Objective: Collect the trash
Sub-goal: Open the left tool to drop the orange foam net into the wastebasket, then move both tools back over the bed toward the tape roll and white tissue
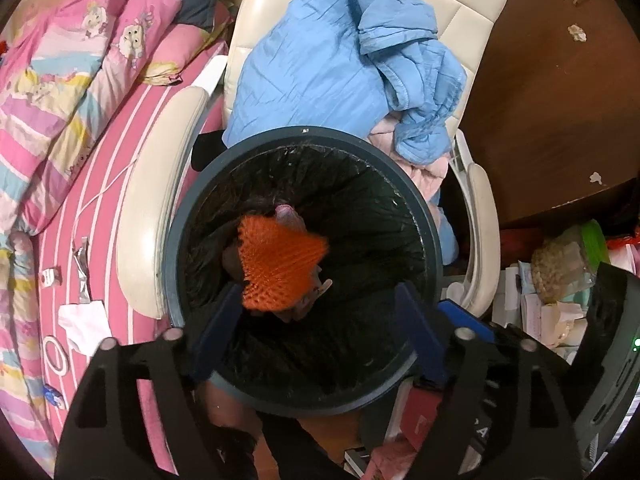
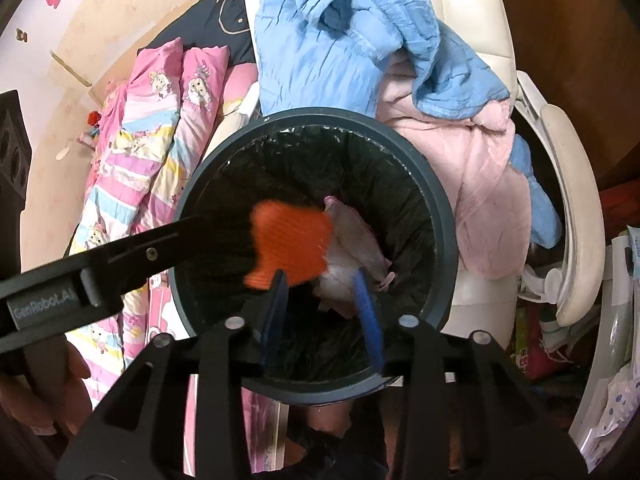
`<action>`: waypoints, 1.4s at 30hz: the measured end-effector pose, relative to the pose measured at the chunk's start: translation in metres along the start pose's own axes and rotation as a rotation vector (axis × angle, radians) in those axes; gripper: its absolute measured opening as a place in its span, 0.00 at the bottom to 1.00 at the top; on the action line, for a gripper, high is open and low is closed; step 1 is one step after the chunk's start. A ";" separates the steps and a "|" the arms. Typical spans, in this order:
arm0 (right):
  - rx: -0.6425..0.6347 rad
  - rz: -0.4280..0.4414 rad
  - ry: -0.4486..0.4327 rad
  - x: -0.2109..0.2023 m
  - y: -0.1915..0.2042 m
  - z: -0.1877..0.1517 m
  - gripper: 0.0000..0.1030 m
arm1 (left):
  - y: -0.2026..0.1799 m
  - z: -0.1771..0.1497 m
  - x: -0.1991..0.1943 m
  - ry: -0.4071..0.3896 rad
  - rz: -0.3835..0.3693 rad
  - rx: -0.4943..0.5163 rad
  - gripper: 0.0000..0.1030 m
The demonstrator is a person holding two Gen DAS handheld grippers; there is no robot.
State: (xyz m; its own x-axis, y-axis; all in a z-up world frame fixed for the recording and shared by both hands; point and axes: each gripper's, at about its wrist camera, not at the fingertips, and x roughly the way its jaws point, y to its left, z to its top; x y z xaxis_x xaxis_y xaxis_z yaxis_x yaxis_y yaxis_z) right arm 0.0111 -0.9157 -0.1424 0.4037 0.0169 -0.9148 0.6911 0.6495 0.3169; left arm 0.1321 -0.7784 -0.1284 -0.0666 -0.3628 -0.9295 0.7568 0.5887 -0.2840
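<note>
— When you look down into the trash bin point(image 1: 434, 240), how many pieces do you count inside?

— Two I can count: one orange foam net point(image 1: 280, 266) and one pale pink wrapper point(image 2: 352, 248), just beside each other over the black liner point(image 1: 360, 216). In the right wrist view the net is blurred, so I cannot tell if it rests on something.

— And the grippers?

— Two. The left gripper point(image 1: 320, 316) has its jaws wide apart with nothing between the pads. The right gripper point(image 2: 320, 288) is about half open and also holds nothing; both are above the bin mouth.

— What is hard to see?

— The wrapper is mostly hidden under the net in the left view. One blue jacket point(image 1: 340, 52) and one pink garment point(image 2: 472, 184) cover the chair point(image 1: 168, 184) seat. On the bed point(image 1: 116, 184) lie one white tissue point(image 1: 86, 320) and several small scraps I cannot identify.
</note>
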 end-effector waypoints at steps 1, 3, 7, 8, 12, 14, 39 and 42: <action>0.001 -0.003 -0.004 -0.001 -0.001 0.000 0.44 | 0.000 0.000 0.000 -0.003 0.003 0.000 0.82; 0.003 -0.006 -0.007 -0.002 -0.002 0.000 0.46 | -0.002 0.000 0.001 -0.002 0.001 0.003 0.82; 0.009 -0.011 -0.016 -0.004 -0.005 0.000 0.50 | -0.004 0.000 0.003 0.002 0.008 0.014 0.84; 0.009 -0.012 -0.017 -0.004 -0.005 0.000 0.51 | -0.004 0.000 0.002 0.000 0.009 0.016 0.84; 0.006 -0.020 -0.040 -0.009 -0.003 0.001 0.63 | -0.005 0.000 -0.001 -0.010 0.020 0.024 0.84; 0.002 -0.024 -0.051 -0.012 -0.001 0.001 0.70 | -0.004 0.000 -0.004 -0.018 0.028 0.024 0.84; -0.058 -0.007 -0.120 -0.043 0.092 -0.055 0.94 | 0.073 -0.068 -0.094 -0.141 0.084 -0.058 0.85; -0.098 0.006 -0.111 -0.043 0.119 -0.069 0.94 | 0.093 -0.084 -0.108 -0.153 0.095 -0.082 0.85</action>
State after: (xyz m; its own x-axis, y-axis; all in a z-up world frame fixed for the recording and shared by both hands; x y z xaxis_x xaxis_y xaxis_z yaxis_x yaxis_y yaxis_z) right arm 0.0341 -0.7868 -0.0826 0.4749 -0.0596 -0.8780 0.6287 0.7211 0.2911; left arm 0.1551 -0.6230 -0.0743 0.1067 -0.4050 -0.9081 0.6990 0.6800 -0.2211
